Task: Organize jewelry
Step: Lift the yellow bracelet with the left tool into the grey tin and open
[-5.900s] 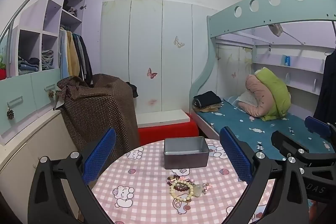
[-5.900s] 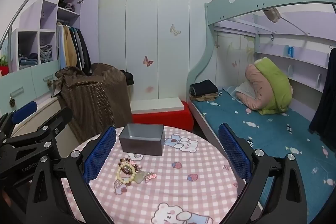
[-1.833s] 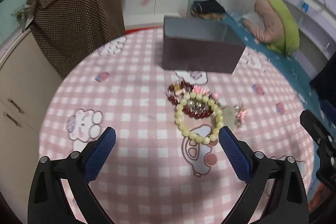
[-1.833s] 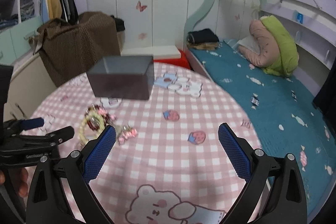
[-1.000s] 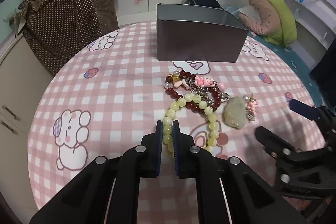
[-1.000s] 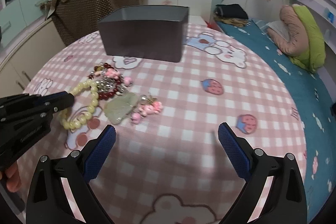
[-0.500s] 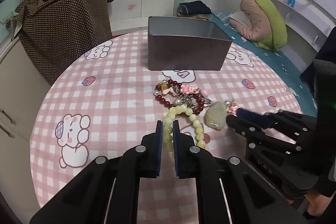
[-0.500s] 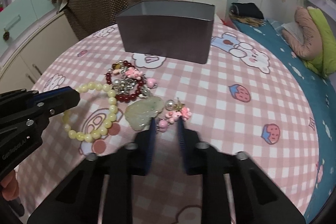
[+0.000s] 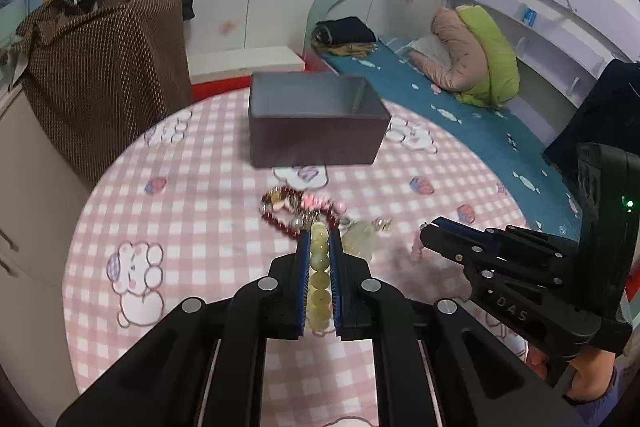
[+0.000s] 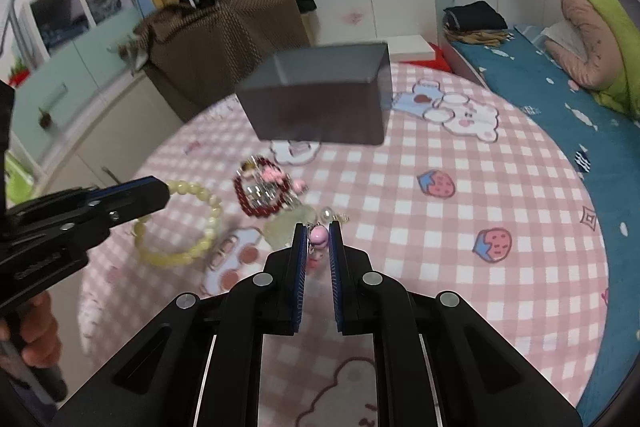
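Note:
My left gripper (image 9: 319, 239) is shut on a yellow bead bracelet (image 9: 319, 267), held above the pink checked table; it also shows in the right wrist view (image 10: 188, 223), hanging from the left gripper (image 10: 160, 195). My right gripper (image 10: 318, 231) is shut on a pink bead charm (image 10: 319, 235) with a pale green jade pendant (image 10: 288, 225) hanging beside it. In the left wrist view the right gripper (image 9: 430, 233) is at the right. A dark red bead bracelet (image 10: 256, 195) with pink charms lies on the table. An open grey metal box (image 9: 316, 119) stands behind it.
The round table (image 9: 200, 227) has a pink checked cloth with bear prints. A brown dotted cover (image 9: 100, 67) stands off the far left edge. A bunk bed with a blue mattress (image 9: 460, 115) is to the right.
My left gripper has lifted the yellow bracelet off the table. My right gripper has shut further on the pink charm and raised it, with the jade pendant.

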Tool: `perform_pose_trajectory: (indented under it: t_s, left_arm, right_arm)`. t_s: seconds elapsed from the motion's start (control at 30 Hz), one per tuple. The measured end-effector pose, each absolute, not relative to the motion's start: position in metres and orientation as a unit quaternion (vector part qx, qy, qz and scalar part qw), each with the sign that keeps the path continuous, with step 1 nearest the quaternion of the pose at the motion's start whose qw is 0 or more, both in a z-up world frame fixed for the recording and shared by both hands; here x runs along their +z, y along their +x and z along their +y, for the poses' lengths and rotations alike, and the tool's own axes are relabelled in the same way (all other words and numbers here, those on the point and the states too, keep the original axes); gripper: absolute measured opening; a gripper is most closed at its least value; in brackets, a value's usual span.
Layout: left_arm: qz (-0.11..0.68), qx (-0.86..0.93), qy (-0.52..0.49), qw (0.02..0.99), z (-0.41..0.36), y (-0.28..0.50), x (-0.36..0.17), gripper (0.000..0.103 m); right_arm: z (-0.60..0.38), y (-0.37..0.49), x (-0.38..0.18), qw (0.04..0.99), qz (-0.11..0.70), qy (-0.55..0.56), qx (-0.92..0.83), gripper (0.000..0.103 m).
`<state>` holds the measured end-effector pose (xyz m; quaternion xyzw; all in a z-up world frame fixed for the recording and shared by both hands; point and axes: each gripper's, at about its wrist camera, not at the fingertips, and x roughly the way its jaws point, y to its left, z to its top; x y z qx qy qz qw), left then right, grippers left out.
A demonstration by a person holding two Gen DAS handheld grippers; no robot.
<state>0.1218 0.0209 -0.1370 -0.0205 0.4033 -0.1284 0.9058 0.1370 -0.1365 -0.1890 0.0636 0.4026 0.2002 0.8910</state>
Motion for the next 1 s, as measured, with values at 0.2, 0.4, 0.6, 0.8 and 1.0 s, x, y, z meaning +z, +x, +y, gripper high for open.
perform_pose_trajectory:
  t_s: [0.2,0.4,0.6,0.8,1.0]
  left_arm:
    - [0.389,-0.147,-0.027,0.909,0.019,0.132,-0.114,0.008]
    - [0.375,-0.153,-0.023,0.914,0.016,0.161,-0.090,0.008]
    - [0.365,-0.151,-0.017,0.919,0.010,0.211,-0.071,0.008]
    - [0.376,-0.135,-0.023,0.916,0.011,0.268,-0.080,0.008]
    - [0.416,-0.112,-0.025,0.902,0.012,0.301,-0.119,0.008]
  right_arm:
    - [-0.144,0.143,-0.164,0.889,0.386,0.098,0.224,0.012]
    - [-0.147,0.165,-0.134,0.890,0.370,0.121,0.238,0.012]
    - [-0.143,0.213,-0.116,0.891,0.369,0.131,0.230,0.012]
    - [-0.135,0.259,-0.119,0.895,0.374,0.130,0.206,0.012]
    - [-0.124,0.290,-0.147,0.887,0.405,0.123,0.187,0.012]
